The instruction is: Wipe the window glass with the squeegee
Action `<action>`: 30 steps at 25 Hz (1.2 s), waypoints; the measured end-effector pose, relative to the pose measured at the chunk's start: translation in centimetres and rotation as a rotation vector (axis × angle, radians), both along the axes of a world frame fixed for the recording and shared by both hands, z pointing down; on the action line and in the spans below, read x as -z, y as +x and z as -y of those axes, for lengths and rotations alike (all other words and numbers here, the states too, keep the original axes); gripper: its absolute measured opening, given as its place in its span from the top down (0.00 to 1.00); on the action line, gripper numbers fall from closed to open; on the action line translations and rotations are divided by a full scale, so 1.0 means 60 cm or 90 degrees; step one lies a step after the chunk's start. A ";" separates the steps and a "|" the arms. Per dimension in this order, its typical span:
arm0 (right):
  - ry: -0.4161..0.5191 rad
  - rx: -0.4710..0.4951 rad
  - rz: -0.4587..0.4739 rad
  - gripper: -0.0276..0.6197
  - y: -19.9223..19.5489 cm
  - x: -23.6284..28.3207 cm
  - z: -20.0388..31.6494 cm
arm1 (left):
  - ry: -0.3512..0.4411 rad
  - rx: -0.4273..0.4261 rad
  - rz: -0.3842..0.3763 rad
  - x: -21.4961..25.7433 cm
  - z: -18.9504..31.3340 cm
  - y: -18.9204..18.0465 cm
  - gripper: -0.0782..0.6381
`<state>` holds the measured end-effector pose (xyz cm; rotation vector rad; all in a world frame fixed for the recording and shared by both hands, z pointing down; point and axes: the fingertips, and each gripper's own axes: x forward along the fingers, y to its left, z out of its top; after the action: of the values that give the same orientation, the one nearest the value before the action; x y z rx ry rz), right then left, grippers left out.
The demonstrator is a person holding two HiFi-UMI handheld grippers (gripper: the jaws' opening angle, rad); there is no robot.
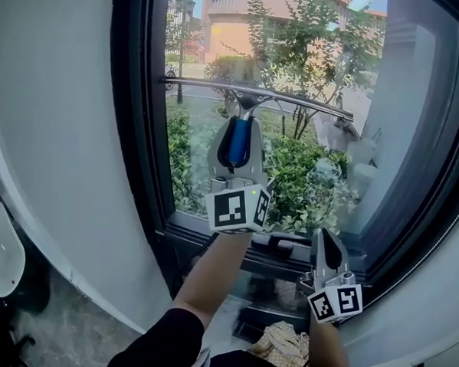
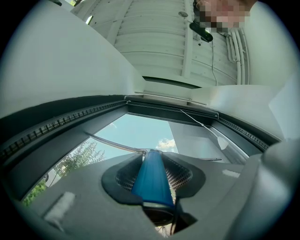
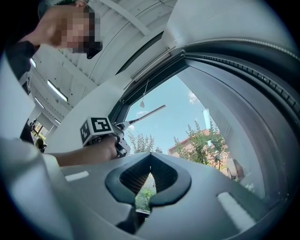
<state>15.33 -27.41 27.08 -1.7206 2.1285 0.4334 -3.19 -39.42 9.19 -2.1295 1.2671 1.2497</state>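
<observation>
Squeegee up at glass, high on the pane, blade slanting down to the right across it. Blue handle clamped between jaws of left gripper, raised on an outstretched arm. Same grip plain in left gripper view: handle wedged between both pads, blade running off up-left against sky. Right gripper low, near bottom right of frame, just above sill, well apart from squeegee. Its jaws closed tip to tip, nothing between them, only greenery seen through the gap behind the tips. Cube of left gripper and squeegee blade beyond, in right gripper view. Trees and buildings outside. Crumpled cloth below sill.
</observation>
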 end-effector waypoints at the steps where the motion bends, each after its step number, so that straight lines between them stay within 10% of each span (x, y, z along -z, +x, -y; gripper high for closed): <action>1: 0.000 -0.001 0.000 0.95 0.001 0.000 -0.001 | -0.003 -0.001 -0.002 -0.002 0.000 0.001 0.70; 30: -0.006 0.000 -0.004 0.95 0.009 -0.003 -0.003 | -0.039 -0.001 -0.014 -0.067 0.000 0.002 0.70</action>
<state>15.89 -27.21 27.28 -1.7270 2.1388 0.4303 -3.07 -39.43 13.19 -2.1652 1.3294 1.2533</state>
